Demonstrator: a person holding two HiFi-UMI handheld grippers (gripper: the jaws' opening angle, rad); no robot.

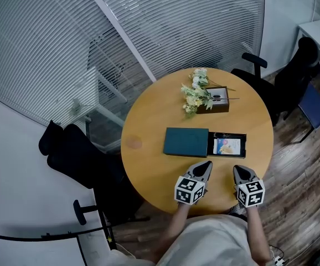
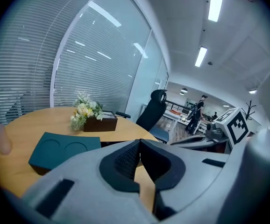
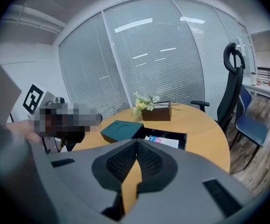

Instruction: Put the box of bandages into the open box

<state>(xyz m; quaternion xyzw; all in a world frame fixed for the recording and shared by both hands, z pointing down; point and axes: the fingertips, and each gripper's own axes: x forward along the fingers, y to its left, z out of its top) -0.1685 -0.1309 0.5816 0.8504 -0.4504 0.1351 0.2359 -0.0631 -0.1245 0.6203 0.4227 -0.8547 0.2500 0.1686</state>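
So the backdrop is a big curved glass wall with blinds [image 1: 165,26], and in front of it sits a round wooden table [image 1: 149,165] with black office chairs [image 1: 71,154] parked around it. Biggest thing on the table is a flat teal lid [image 1: 186,142] with two round dents in its top, lying dead centre. Right up against its right edge is the open box [image 1: 227,136], black inside, and the box of bandages [image 1: 226,146] is lying flat inside it, so it's already in there. Further back there's a small brown box [image 1: 220,106] with a bunch of pale flowers [image 1: 196,96] spilling over its left side, well apart from the other two.

Both grippers hover at the near edge of the table, side by side, pointing towards the boxes and tilted down a bit. Left gripper [image 1: 206,164] is clenched, pads pressed together with nothing in them, tip just short of the gap where lid meets open box. Right gripper [image 1: 239,169] is the same deal, clamped tight and empty, just in front of the open box and not touching it
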